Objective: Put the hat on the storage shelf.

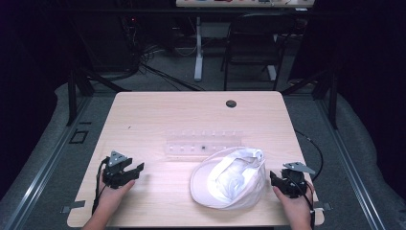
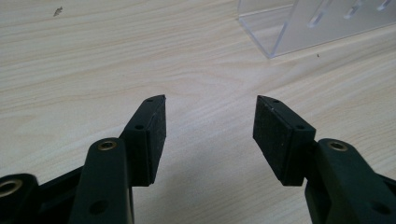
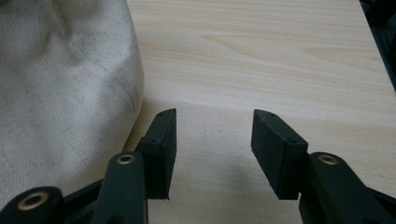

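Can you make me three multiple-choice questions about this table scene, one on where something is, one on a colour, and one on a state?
1. Where does the white cap lie on the table?
A. Next to the right tongs
B. Next to the left tongs
C. At the far edge, by the round hole

2. What colour is the cap?
A. Black
B. White
C. Red

3. How do the left tongs stand?
A. Shut on the cap
B. Shut on the clear plastic rack
C. Open, with nothing between them

Answers: 1 A, the cap sits at the near right, close beside the right tongs. 2 B, its cloth looks white in the high view. 3 C, the left gripper view shows bare wood in the gap.
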